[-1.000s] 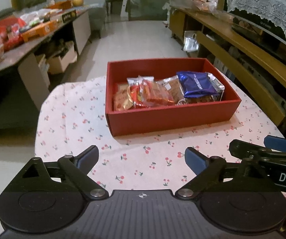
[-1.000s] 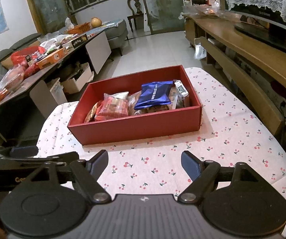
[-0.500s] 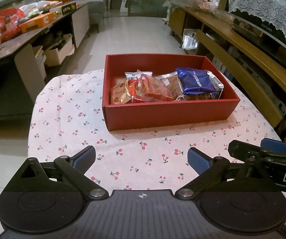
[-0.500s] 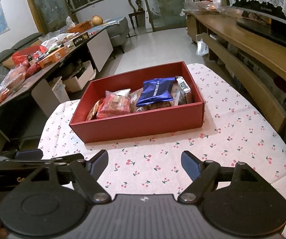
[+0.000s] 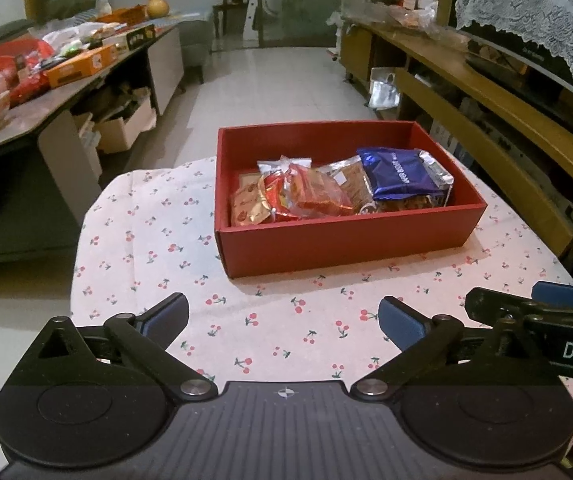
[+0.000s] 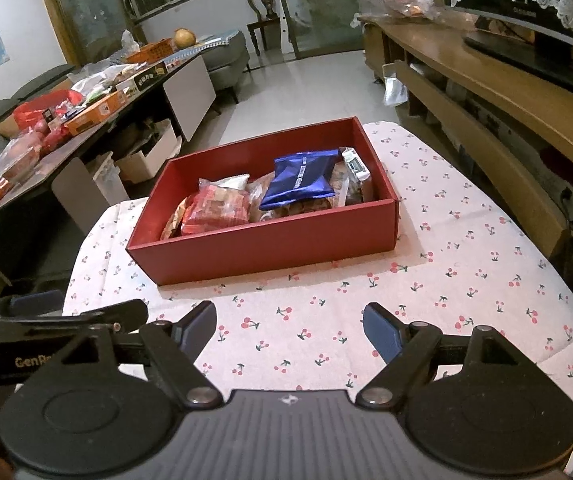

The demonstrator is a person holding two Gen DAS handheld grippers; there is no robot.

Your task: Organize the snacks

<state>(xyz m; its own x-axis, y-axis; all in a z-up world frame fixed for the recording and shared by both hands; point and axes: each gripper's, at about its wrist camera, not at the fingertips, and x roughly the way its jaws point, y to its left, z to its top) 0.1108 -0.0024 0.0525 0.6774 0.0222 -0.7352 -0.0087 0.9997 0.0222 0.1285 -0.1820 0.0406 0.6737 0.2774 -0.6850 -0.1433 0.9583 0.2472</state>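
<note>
A red box (image 5: 346, 236) stands on the cherry-print tablecloth (image 5: 146, 248), a little beyond both grippers. Several snack packets lie in it, among them a blue packet (image 5: 398, 174) at the right and a red packet (image 5: 314, 196) in the middle. My left gripper (image 5: 282, 314) hovers over the cloth in front of the box. Its jaws are opening and nothing is between them. My right gripper (image 6: 288, 320) is open and empty beside it, facing the same red box (image 6: 266, 248) with the blue packet (image 6: 300, 180) and the red packet (image 6: 214, 210).
A long side table (image 5: 46, 80) piled with boxes and bags runs along the left, with a cardboard box (image 5: 126, 128) under it. A wooden bench and shelf unit (image 5: 486, 120) lines the right. Tiled floor (image 5: 278, 80) lies beyond the table.
The left wrist view sways slightly. Both grippers stay in front of the box with jaws apart, and the packets have not moved.
</note>
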